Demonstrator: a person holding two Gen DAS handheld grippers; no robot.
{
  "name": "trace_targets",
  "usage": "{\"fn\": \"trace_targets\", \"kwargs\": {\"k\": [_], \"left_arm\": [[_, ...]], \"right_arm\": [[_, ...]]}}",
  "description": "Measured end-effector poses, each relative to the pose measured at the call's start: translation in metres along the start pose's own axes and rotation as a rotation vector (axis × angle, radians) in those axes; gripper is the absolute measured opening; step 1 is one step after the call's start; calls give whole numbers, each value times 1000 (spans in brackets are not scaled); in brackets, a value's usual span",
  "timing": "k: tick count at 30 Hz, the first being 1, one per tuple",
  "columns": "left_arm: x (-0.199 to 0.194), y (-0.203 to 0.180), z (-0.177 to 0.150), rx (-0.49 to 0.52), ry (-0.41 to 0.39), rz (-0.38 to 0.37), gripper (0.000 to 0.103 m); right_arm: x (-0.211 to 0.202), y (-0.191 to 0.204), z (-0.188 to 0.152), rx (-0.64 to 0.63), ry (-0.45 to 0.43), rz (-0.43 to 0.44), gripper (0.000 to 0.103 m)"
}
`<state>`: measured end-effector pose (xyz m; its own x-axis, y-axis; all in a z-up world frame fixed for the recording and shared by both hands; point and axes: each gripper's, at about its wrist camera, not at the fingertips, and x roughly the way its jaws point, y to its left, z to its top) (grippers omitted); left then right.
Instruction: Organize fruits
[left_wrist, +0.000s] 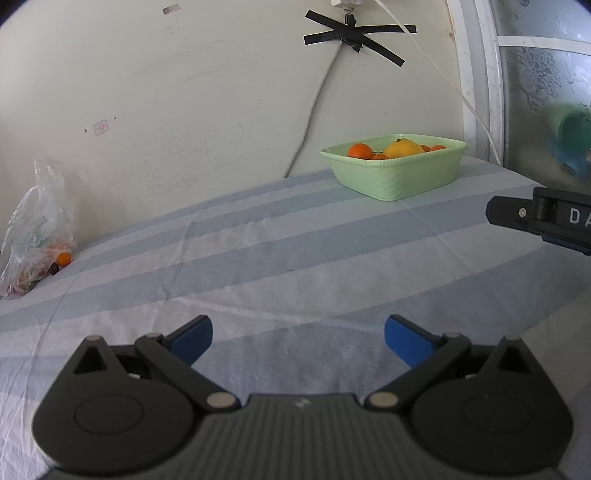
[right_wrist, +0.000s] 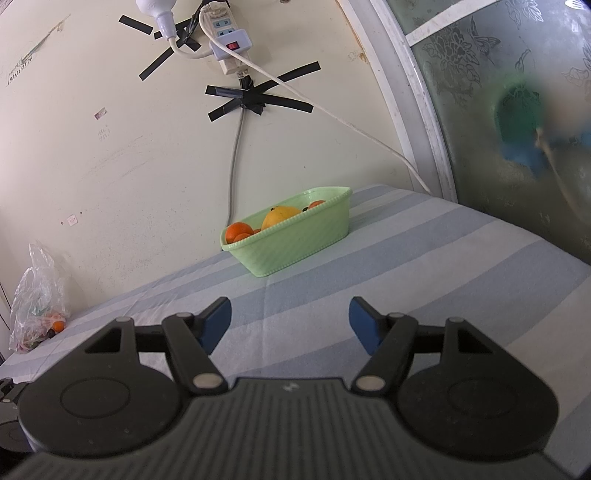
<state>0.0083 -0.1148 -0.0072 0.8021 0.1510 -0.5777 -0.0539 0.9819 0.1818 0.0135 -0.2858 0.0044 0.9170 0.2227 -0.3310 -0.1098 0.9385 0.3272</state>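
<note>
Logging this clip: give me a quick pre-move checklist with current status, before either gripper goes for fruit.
1. Left gripper open, empty: ok.
2. Right gripper open, empty: ok.
3. Basket upright on the table, fruit inside: ok.
4. Bag with fruit by the wall, within view: ok.
5. Cloth between grippers and basket bare: ok.
6. Bag mouth open for a grasp: cannot tell.
</note>
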Motion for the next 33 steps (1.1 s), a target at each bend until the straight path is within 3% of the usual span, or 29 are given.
{"fn": "trace_targets", "kwargs": {"k": [25, 33], "left_arm": [[-2, 2, 2, -11, 12, -38, 103], [-7, 6, 3, -37, -17, -88, 103]], "right_arm": [[0, 0, -1, 1, -1, 1, 73], [0, 0, -1, 1, 0, 2, 73]]}}
